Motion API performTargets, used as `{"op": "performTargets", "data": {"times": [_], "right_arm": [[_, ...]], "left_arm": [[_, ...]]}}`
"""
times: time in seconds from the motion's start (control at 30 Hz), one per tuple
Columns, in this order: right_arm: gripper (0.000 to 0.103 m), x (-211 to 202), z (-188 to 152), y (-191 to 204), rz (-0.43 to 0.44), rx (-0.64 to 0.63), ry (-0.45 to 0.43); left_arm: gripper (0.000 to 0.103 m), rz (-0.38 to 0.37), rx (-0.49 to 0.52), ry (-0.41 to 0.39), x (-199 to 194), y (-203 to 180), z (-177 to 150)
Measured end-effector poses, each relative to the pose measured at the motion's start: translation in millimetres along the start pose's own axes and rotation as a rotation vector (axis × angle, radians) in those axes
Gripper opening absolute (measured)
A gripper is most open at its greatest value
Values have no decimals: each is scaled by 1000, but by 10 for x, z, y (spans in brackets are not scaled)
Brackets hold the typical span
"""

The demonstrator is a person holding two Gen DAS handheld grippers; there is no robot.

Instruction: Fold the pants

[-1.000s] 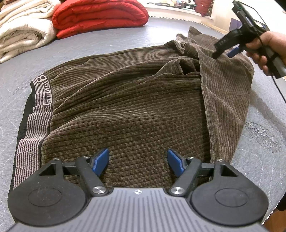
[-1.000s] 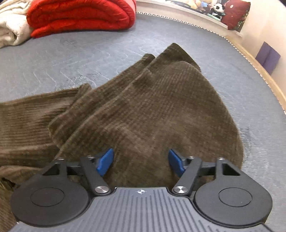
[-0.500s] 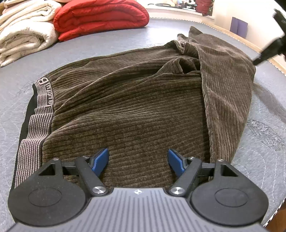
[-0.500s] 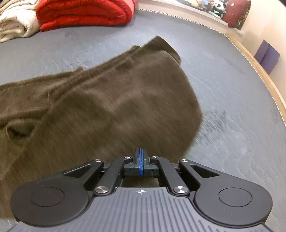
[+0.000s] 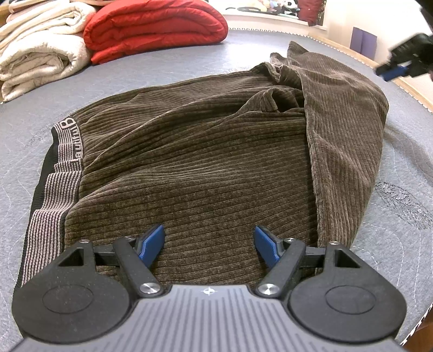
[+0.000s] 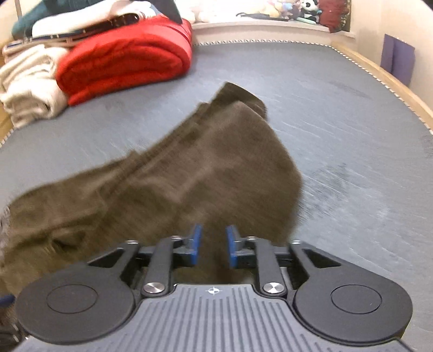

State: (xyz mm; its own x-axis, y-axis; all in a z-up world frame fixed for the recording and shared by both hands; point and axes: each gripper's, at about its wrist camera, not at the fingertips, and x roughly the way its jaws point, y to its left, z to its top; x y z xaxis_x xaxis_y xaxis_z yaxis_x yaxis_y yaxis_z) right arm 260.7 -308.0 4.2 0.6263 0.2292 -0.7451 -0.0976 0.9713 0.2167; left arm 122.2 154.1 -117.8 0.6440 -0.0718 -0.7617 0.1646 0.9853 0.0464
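Observation:
Brown corduroy pants (image 5: 205, 151) lie on the grey mattress (image 5: 400, 168), legs folded over the body, striped waistband (image 5: 58, 173) at the left. My left gripper (image 5: 209, 242) is open and empty, low over the near edge of the pants. My right gripper (image 6: 213, 243) hovers above the folded leg end (image 6: 189, 173); its jaws stand partly open with a narrow gap and hold nothing. It also shows at the far right of the left wrist view (image 5: 400, 63), lifted off the cloth. The right wrist view is motion-blurred.
A folded red quilt (image 5: 157, 24) and cream blankets (image 5: 38, 51) lie at the far left of the mattress. The wooden bed edge (image 6: 387, 78) runs along the right. Plush toys (image 6: 297, 12) line the back shelf. Grey mattress surrounds the pants.
My right gripper let go of the leg end, shut, then opened a little, lifting up and back to the right. The pants and my left gripper stayed still.

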Motion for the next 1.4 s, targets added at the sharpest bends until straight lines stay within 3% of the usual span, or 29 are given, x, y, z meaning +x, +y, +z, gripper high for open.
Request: {"op": "performTargets", "data": {"times": [0.2, 0.4, 0.5, 0.57, 0.67, 0.77, 0.83, 0.93, 1.03, 1.17, 1.3, 1.4], "right_arm": [[35, 381, 179, 437, 72, 21, 41], [50, 778, 220, 1047, 107, -91, 90], [64, 958, 200, 1276, 81, -153, 105], [65, 1089, 134, 1354, 26, -193, 125], [59, 1193, 26, 1403, -31, -243, 123], [40, 1140, 11, 1423, -68, -273, 104], [22, 1059, -8, 1440, -59, -281, 89], [8, 885, -104, 1459, -81, -343, 86], [7, 618, -80, 1391, -80, -377, 84], [7, 145, -50, 990, -61, -317, 99], [7, -265, -292, 597, -27, -351, 205], [7, -535, -655, 333, 29, -391, 287]], "left_arm": [[80, -8, 3, -2, 11, 9, 3], [85, -20, 15, -3, 33, -3, 4], [86, -29, 12, 0, 45, 10, 14], [87, -33, 14, 3, 53, 12, 20], [88, -43, 17, 9, 75, 16, 41], [89, -47, 19, 14, 90, 33, 53], [89, -46, 19, 15, 93, 38, 57], [89, -42, 22, 14, 95, 37, 53], [89, -37, 24, 14, 77, 28, 52], [89, -33, 14, 8, 22, 21, 50], [85, -68, -4, -44, -101, 33, 73], [74, -148, -21, -73, -188, 20, 107]]}}
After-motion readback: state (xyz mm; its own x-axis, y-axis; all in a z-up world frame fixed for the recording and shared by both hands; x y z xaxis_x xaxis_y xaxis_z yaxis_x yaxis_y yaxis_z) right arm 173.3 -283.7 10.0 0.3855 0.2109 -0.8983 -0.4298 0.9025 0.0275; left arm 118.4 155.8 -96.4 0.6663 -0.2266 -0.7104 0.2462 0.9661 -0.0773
